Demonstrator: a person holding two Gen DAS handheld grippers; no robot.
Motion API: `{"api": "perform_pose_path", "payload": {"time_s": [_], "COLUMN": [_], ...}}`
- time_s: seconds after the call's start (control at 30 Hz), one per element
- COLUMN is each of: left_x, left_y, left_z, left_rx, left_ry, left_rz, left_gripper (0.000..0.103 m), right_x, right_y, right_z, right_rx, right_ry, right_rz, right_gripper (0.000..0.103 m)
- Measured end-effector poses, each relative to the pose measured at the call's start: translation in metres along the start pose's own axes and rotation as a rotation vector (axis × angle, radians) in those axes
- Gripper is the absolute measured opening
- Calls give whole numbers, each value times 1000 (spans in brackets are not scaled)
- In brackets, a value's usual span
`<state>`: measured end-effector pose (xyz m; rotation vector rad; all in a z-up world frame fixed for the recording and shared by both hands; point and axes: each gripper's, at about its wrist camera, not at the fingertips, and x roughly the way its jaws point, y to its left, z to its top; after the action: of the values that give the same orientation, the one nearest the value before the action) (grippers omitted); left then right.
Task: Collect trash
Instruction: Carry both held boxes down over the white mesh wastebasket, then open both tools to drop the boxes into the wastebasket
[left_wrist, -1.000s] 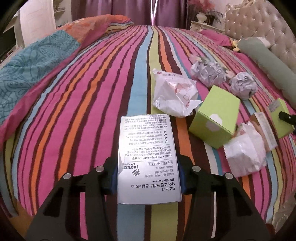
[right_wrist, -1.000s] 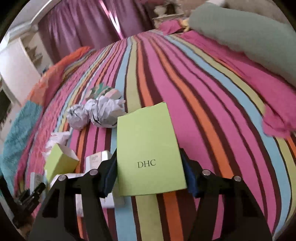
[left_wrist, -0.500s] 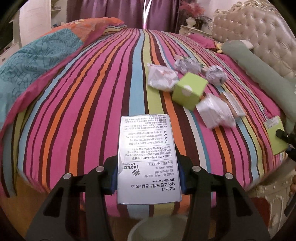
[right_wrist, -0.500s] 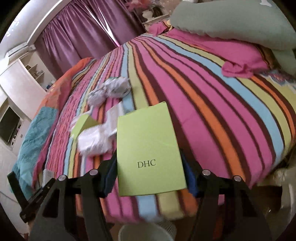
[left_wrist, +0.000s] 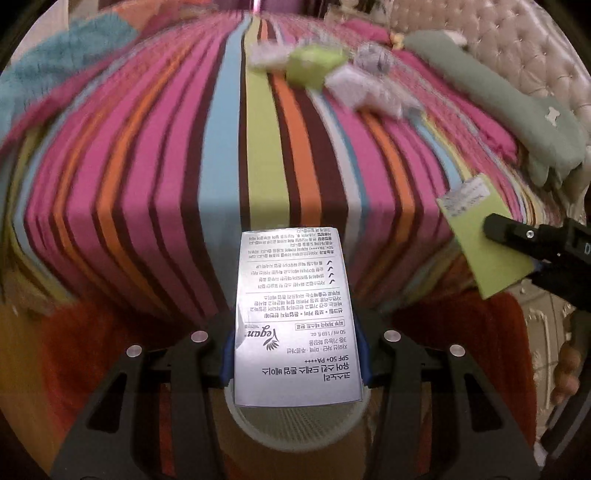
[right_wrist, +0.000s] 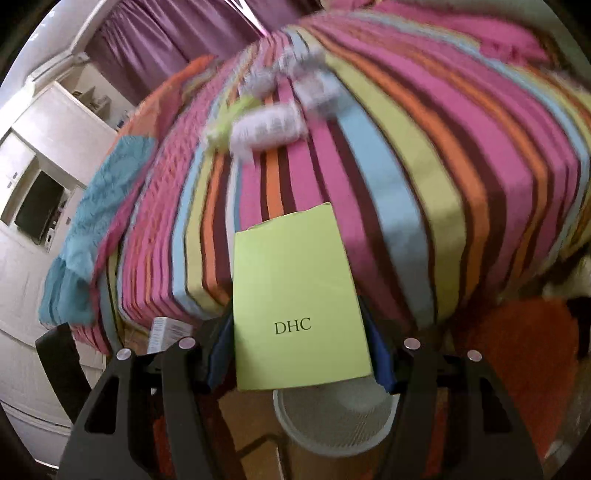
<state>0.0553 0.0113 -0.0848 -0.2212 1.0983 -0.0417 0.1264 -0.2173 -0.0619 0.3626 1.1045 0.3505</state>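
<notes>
A: Left gripper (left_wrist: 295, 363) is seen clamped on a silver carton (left_wrist: 295, 314), blue pads pressed to both of its long sides. Printing on the carton is read upside down: "Vegan", "SPF 50+ PA++++", "50 ml / 1.69 fl. oz."; the remaining lines are Korean text. The carton is held directly over a white bin (left_wrist: 295, 421), whose round rim is seen just below the carton's near edge.

B: Right gripper (right_wrist: 299, 363) is likewise noted closed on a lime-green box (right_wrist: 295, 302); "DHC" is printed in dark letters on its face. In the right wrist view the bin (right_wrist: 332, 417) is seen below and slightly right of that box. In the left wrist view the same box (left_wrist: 480, 240) appears up and to the right of the bin, a white label at its far end, too blurred to be read.

A: Beyond the bin, a striped bedspread (left_wrist: 184, 166) is recorded. Far from the bin, on the bed top, a second green box (left_wrist: 314, 66), white wrappers (left_wrist: 369, 92) and crumpled paper (left_wrist: 373, 61) are seen, all blurred.

B: An orange rug (right_wrist: 517, 354) is noted right of the bin; part of a hand (left_wrist: 567, 373) is seen at the right edge.
</notes>
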Motion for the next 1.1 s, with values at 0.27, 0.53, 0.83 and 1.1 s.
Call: {"api": "perform_pose_path", "payload": {"time_s": [0.27,0.53,0.83,1.1], "left_x": [49,94,142,169], "left_y": [11,19,21,26], "left_z": [-32,-50,-69,-78], "left_rx": [-79,-154,-191,-242], "left_ry": [227,397,558,657], "left_rz": [-42,-79,-49,-33], "left_gripper": [48,48,48,49], "right_x": [64,109,171,199], "right_y": [-9,-28,-38,-54], "right_z": [-59,-82,-98,-107], "right_rx": [72,157,200,276], "right_ry": [216,385,546,616], "right_rz": [-41,-91,-160,-184], "right_gripper": [59,59,59,59]}}
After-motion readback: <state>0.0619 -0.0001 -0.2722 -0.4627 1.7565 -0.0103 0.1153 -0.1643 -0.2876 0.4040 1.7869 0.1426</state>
